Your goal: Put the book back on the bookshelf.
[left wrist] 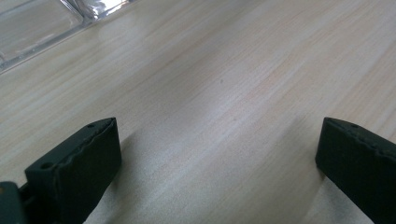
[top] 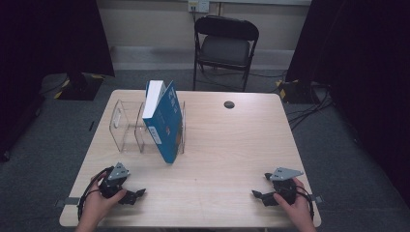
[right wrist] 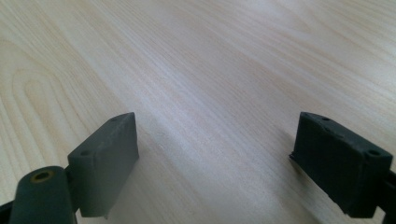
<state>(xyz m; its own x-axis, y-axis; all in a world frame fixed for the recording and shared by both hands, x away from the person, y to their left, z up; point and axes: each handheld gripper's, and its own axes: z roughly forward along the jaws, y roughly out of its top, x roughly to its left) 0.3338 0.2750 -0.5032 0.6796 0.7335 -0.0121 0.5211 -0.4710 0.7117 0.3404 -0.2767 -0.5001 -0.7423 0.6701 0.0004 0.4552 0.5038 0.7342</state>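
The left gripper (top: 134, 195), a black two-jaw tool held in the person's left hand (top: 99, 203), rests low at the near left corner of the pale wood-grain table (top: 227, 145). Its jaws stand wide apart with nothing but bare tabletop between them, as the left gripper view shows (left wrist: 219, 154). The right gripper (top: 258, 195), gripped by the right hand (top: 297, 208) at the near right corner, is likewise spread wide and holds nothing; in the right gripper view (right wrist: 215, 158) only wood grain lies between its two dark pads.

The blue hardcover book with white page edges (top: 164, 118) stands tilted in the clear acrylic divider rack (top: 126, 126) toward the table's far left, leaning over the rack's right-hand slot. It is well apart from both grippers, nearer the left one. The print on its cover is too small to read, and whether its lower corner touches the table or sits inside the rack cannot be told from the high view. A corner of the rack (left wrist: 42, 28) shows at the upper left of the left gripper view (cut off by the frame edge).

A small round dark grommet hole (top: 229, 104) sits near the table's far edge. Behind the table stands a black folding chair (top: 225, 43); dark curtains hang at both sides, and cables trail across the grey floor at the right. Nothing lies between the grippers and the book.
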